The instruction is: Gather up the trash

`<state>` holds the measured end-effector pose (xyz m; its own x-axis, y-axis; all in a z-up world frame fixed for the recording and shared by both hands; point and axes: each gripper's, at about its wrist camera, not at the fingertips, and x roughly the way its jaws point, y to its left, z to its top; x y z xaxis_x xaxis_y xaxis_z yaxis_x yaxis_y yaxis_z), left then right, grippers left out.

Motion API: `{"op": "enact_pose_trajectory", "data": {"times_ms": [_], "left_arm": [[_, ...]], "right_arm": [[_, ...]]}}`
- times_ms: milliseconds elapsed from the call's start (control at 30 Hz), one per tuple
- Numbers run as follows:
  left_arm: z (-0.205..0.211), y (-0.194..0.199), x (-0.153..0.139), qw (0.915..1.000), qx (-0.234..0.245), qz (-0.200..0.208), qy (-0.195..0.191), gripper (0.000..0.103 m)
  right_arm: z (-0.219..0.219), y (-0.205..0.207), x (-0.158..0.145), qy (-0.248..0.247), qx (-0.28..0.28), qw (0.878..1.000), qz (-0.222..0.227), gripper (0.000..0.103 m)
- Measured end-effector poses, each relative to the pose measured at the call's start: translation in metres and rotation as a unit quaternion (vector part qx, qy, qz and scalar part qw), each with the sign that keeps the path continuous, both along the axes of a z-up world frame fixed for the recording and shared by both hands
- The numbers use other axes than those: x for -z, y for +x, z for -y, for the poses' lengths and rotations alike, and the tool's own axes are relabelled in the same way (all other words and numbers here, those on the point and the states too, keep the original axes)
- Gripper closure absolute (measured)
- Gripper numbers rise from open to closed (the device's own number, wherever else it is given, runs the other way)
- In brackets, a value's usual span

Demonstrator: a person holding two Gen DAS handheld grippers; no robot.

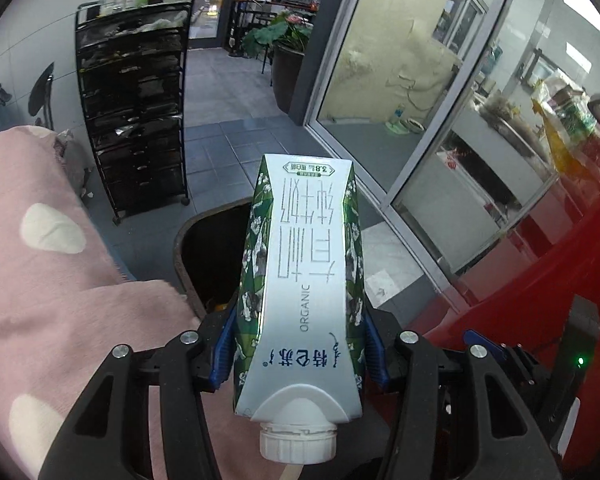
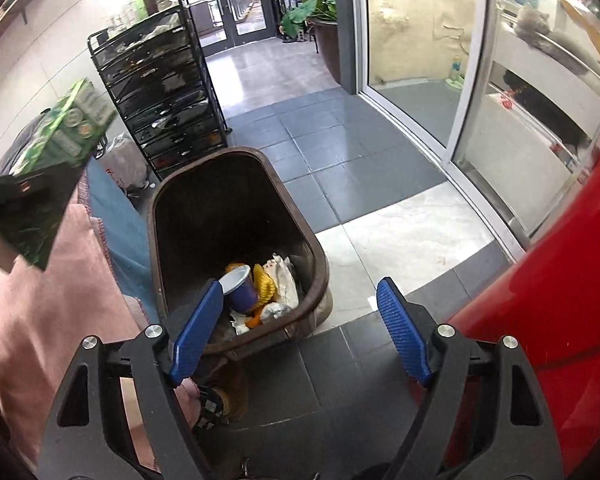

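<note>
My left gripper (image 1: 298,344) is shut on a green and white milk carton (image 1: 302,280), its white screw cap toward the camera, held in the air above the pink cloth and near the brown trash bin (image 1: 184,240). In the right wrist view the same carton (image 2: 60,132) appears blurred at the far left, above and left of the bin (image 2: 156,216). The bin holds a blue cup (image 2: 240,286), yellow wrappers and white paper. My right gripper (image 2: 300,320) is open and empty, just above the bin's near rim.
A pink dotted cloth (image 1: 60,280) covers the surface on the left. A black drawer cart (image 2: 160,96) stands behind the bin. Glass sliding doors (image 2: 420,60) run along the right. A red curved object (image 2: 560,280) is close on the right. The floor is grey tile.
</note>
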<state>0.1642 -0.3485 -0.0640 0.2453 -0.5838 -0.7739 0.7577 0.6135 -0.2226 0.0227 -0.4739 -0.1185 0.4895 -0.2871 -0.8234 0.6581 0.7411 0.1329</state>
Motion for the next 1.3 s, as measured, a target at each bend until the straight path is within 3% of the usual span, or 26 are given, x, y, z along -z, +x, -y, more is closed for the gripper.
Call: {"op": "enact_pose_trajectory", "data": {"times_ms": [67,133,333,667,867,1067,1200,1300], "left_arm": [[0.009,-0.005,0.002,0.9998,0.006,0.011,0.013,0.019],[0.010,-0.011,0.000,0.9997,0.010,0.020,0.008,0.013],[-0.011,-0.033,-0.013,0.9982,0.002,0.061,-0.002,0.005],[-0.115,-0.064,-0.052,0.9873,-0.070,0.113,-0.087,0.005],[-0.198,-0.078,-0.065,0.9679,-0.164,0.150,-0.119,0.005],[-0.267,-0.098,-0.069,0.9351,-0.268,0.207,-0.104,0.005],[-0.304,-0.107,-0.068,0.9138,-0.325,0.228,-0.087,0.005],[-0.328,-0.113,-0.069,0.9027,-0.356,0.227,-0.085,0.005]], "right_arm": [[0.000,-0.004,0.002,0.001,0.001,1.000,-0.005,0.024],[0.001,-0.006,0.003,-0.002,0.000,1.000,-0.011,0.024],[-0.003,-0.010,0.010,-0.010,0.003,1.000,-0.020,0.024],[-0.040,0.000,-0.011,-0.073,-0.022,0.997,0.021,0.017],[-0.084,0.002,-0.043,-0.102,-0.057,0.990,0.081,0.009],[-0.144,0.007,-0.073,-0.138,-0.119,0.973,0.139,0.005],[-0.183,0.008,-0.087,-0.151,-0.159,0.960,0.173,0.005],[-0.208,0.008,-0.096,-0.152,-0.183,0.952,0.190,0.005]]}}
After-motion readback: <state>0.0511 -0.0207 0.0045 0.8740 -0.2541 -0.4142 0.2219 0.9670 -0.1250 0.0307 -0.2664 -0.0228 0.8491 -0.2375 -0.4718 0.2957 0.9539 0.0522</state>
